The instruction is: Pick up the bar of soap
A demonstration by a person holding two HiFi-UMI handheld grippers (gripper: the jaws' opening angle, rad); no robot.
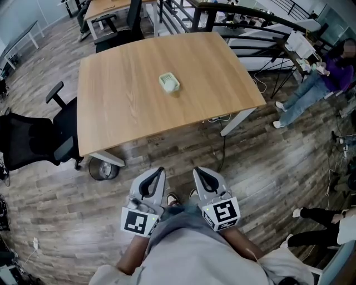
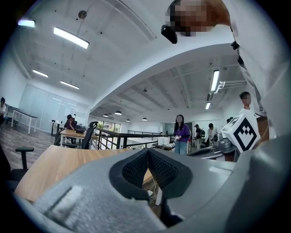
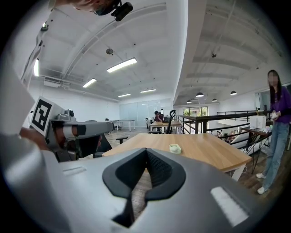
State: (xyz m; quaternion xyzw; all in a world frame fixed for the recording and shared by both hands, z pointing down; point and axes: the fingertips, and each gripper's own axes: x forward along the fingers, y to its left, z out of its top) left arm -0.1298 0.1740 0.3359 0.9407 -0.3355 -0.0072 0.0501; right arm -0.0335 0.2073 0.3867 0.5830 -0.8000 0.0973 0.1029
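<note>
Both grippers are held low against the person's body, side by side over the wood floor (image 1: 267, 167), short of the table.
Left gripper (image 1: 158, 170): jaws closed, tips together, nothing between them.
Right gripper (image 1: 198, 171): same, jaws closed and empty.
Each one's marker cube faces up at the head camera.
Small round bin (image 1: 104, 168) on the floor under the table's near left corner.
Black office chair (image 1: 33, 139) just beside the table's left edge.
Table (image 1: 122, 111): light wood top, white legs.
Bar of soap (image 1: 169, 82): pale green, lying alone near the middle of the tabletop, slightly toward the far side. Well apart from both grippers, nothing touching it. It also shows in the right gripper view, ahead of the jaws.
Person in a purple top (image 1: 334, 69) past the table's far right corner.
Another desk (image 1: 108, 8) with a chair sits behind the table.
</note>
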